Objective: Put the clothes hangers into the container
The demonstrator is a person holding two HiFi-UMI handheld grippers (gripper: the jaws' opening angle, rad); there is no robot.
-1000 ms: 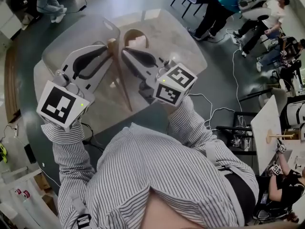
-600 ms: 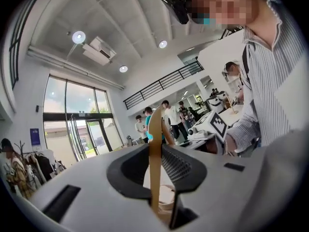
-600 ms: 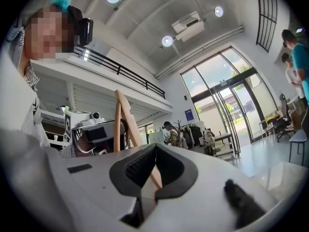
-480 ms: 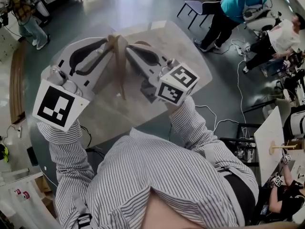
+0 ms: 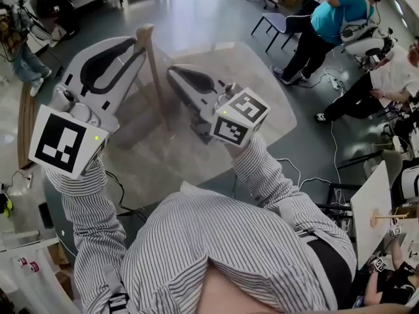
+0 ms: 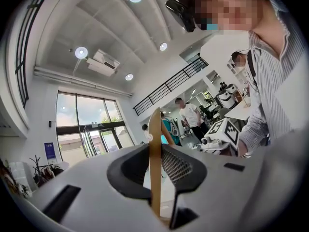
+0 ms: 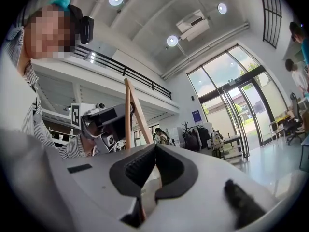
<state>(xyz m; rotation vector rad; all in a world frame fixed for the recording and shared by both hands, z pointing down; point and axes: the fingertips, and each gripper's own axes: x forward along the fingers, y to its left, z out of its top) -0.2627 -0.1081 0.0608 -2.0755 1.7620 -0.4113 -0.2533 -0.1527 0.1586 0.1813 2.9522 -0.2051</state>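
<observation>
Tabletop (image 5: pixel 262 97) — head view only; hanger (image 5: pixel 152 70) everywhere

The hanger (image 5: pixel 157 90) sits between the jaws of the left gripper (image 5: pixel 139 44) and sticks out above them. The right gripper (image 5: pixel 175 72) is to that gripper's right, just beside the hanger. The table (image 5: pixel 262 110) lies under both grippers. Beyond the table, ahead and right of the right gripper, a chair (image 5: pixel 278 23) stands with a person (image 5: pixel 327 25) just beside it.

The head view looked steeply down from above; both gripper views faced roughly level, close on one pale wooden clothes hanger (image 6: pixel 154 163).
</observation>
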